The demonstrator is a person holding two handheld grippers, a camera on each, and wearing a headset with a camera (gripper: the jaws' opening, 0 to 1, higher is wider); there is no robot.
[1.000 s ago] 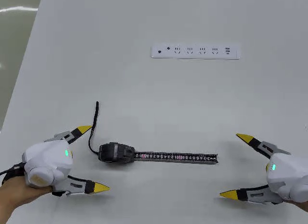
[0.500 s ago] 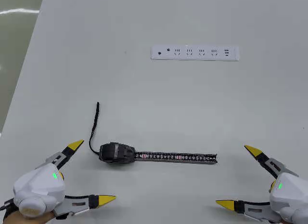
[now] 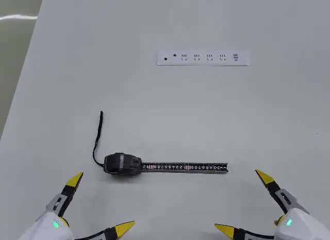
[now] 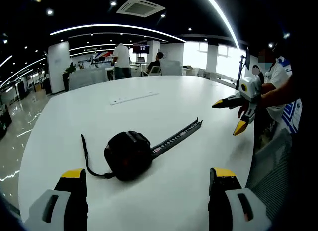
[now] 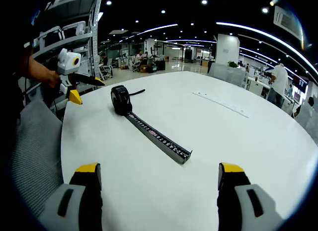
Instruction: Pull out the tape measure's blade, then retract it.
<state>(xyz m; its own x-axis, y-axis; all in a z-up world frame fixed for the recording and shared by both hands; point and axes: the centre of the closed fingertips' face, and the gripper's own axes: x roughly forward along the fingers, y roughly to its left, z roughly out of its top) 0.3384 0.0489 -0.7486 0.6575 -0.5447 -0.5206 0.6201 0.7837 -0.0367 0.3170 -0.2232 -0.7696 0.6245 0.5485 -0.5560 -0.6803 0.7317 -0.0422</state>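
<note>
Black tape measure (image 3: 122, 164), blade (image 3: 185, 168) out

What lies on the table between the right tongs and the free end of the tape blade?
Nothing; the right gripper view shows bare table between the right tongs and the blade's end.

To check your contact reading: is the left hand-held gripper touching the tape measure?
Apart. The head view shows bare table between the tape measure and the left hand-held gripper.

white table (image 3: 154, 106), power strip (image 3: 202, 58)
</note>
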